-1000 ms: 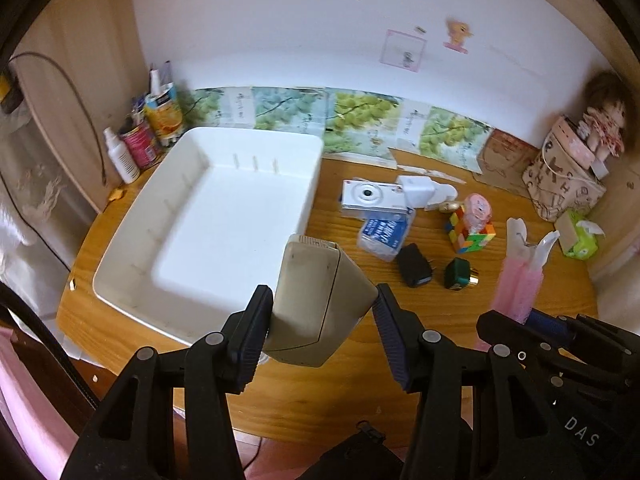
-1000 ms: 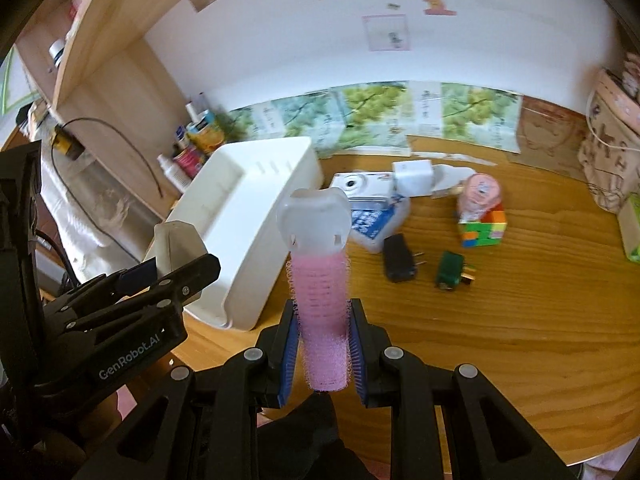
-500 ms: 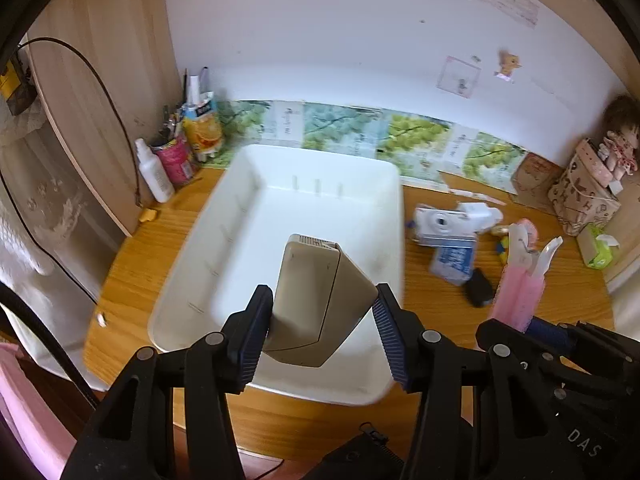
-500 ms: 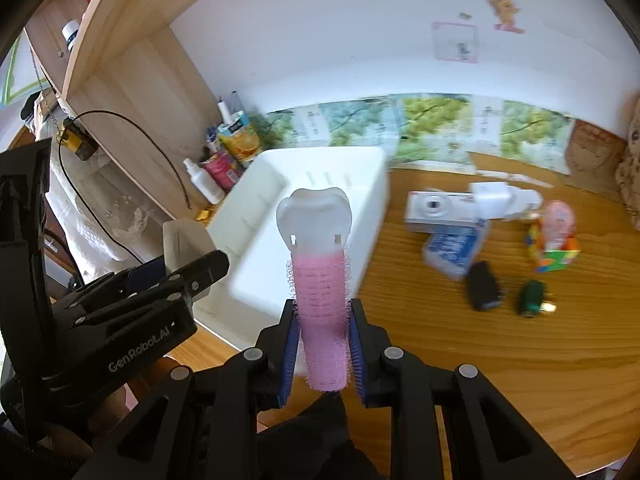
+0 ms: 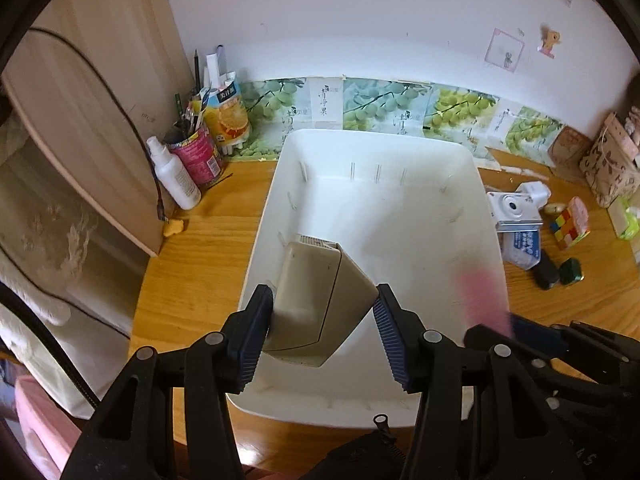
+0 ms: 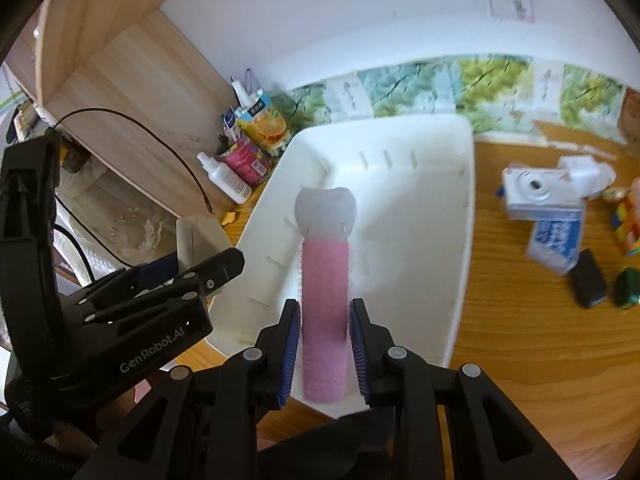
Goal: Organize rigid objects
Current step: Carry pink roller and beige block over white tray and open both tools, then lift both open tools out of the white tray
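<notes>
Jaws clenched — left gripper (image 5: 322, 322) on beige box (image 5: 316, 300), right gripper (image 6: 325, 344) on pink roller (image 6: 324, 312) (base hidden).

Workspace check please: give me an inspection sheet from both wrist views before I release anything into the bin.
Surface: wooden table, with objects on both sides of the bin.
Job's things: white bin, nothing lying in it; beige box and pink roller held above it.
Clutter: camera, blue packet, black adapter, colour cube, right of the bin; spray bottle and pen can to its left.
Grippers: left gripper shut on the beige box; right gripper shut on the pink roller.
Cables: black cable hanging along the wooden panel.
Surroundings: white wall, grape-print strip.
</notes>
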A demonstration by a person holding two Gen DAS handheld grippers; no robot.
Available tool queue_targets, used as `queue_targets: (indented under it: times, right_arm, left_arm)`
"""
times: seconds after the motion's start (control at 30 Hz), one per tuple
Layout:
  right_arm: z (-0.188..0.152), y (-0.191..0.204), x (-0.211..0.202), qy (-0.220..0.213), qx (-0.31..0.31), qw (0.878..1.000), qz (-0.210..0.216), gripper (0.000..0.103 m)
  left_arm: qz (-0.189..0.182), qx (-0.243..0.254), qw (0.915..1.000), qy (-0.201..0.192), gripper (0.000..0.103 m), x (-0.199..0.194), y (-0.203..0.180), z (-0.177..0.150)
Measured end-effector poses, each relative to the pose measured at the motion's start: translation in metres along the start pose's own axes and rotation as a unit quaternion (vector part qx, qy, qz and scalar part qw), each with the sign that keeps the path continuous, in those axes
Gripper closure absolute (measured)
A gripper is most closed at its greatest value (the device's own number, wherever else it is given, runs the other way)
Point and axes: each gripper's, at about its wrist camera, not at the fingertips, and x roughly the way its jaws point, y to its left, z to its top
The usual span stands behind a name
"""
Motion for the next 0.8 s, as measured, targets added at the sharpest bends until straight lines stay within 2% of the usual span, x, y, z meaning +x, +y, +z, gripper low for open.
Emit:
queue_targets:
  times: [0.03, 0.07, 0.1, 0.2, 0.53, 0.8]
  right_arm:
    - [0.0, 0.0, 0.004, 0.004, 0.003, 1.0, 0.005, 0.071]
    - [0.0, 0.0, 0.007, 0.006, 0.006, 1.0, 0.007, 0.061]
    - [0.001, -0.001, 0.009, 0.005, 0.011, 1.0, 0.003, 0.058]
    - [0.001, -0.006, 0.008, -0.001, 0.025, 1.0, 0.0, 0.052]
    - [-0.001, -0.02, -0.009, -0.011, 0.035, 0.999, -0.01, 0.05]
    - [-0.009, -0.047, -0.05, -0.028, 0.024, 0.999, -0.028, 0.05]
  left_arm:
    - [0.001, 0.005, 1.0, 0.003, 0.046, 0.003, 0.001, 0.002]
    - [0.003, 0.008, 1.0, 0.005, 0.043, 0.005, 0.001, 0.003]
    - [0.006, 0.009, 0.9999, 0.007, 0.037, 0.006, 0.003, 0.005]
    - [-0.002, 0.008, 0.9999, 0.007, 0.033, 0.009, 0.005, 0.01]
    - [-0.019, 0.01, 0.9998, 0.005, 0.031, 0.002, -0.014, 0.009]
    - [-0.048, 0.001, 0.9988, -0.01, 0.031, -0.015, -0.05, 0.005]
